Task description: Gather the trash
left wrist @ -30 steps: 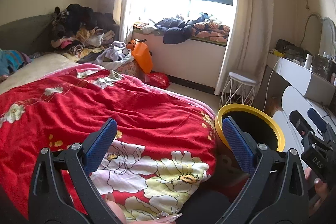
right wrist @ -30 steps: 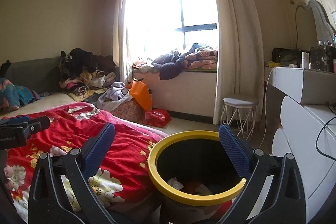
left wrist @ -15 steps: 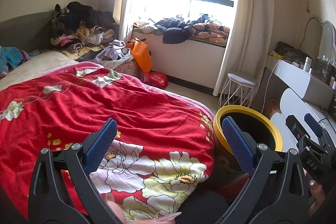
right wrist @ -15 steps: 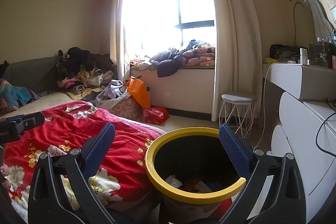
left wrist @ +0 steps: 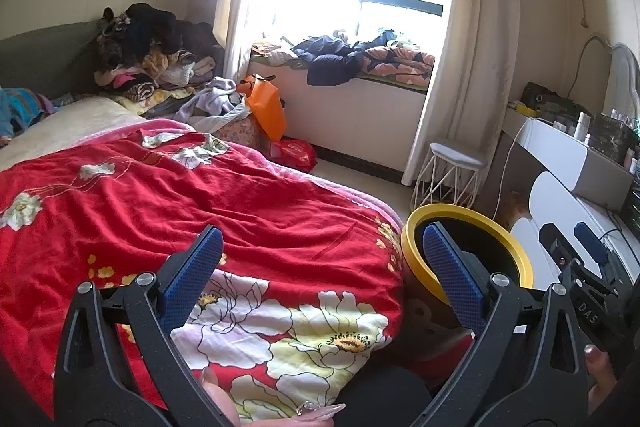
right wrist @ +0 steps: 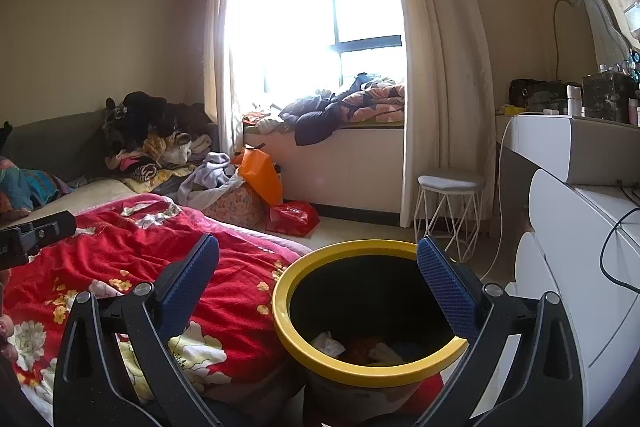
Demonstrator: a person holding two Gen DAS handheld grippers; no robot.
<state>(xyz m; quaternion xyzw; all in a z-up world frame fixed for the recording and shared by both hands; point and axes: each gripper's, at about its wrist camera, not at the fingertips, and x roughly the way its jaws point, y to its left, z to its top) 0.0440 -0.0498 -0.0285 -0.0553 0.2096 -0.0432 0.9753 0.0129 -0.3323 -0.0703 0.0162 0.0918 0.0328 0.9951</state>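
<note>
both views pulled back slightly | L tool [left wrist: 320, 259] spread, empty, over bed [left wrist: 200, 195] | R tool [right wrist: 318, 271] spread over bin [right wrist: 360, 371]

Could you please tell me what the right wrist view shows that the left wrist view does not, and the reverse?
Only the right wrist view shows crumpled trash inside the yellow-rimmed black bin. Only the left wrist view shows a long-nailed finger at the bottom edge. Both share the bin, the red floral bedspread, the white wire-legged stool, and open, empty grippers.

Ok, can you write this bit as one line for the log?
left tool: open, empty, over bed | right tool: open, empty, over bin | bin: holds trash
</note>
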